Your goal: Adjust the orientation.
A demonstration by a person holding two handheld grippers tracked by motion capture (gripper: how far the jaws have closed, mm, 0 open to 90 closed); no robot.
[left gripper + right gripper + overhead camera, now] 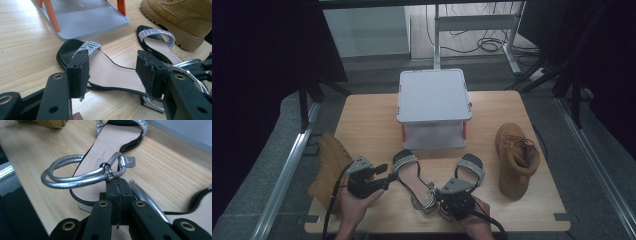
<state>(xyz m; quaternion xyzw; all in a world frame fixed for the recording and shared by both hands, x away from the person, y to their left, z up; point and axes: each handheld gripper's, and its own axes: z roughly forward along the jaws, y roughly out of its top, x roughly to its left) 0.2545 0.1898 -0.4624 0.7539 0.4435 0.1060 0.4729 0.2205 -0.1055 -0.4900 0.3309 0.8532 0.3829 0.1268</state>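
**Thin strap, thin margin**

The right gripper (117,191) has its jaws pressed fully together, right under the silver ankle strap (75,173) of the left sandal (412,177), which lies on the table (362,120) in front of the grey box (432,95). Whether it truly pinches the strap, I cannot tell. The left gripper (112,72) hovers wide open over that sandal's footbed, holding nothing. The risk: the rounded strap slips free, or a pull drags the shoe into the second sandal (469,170) beside it.
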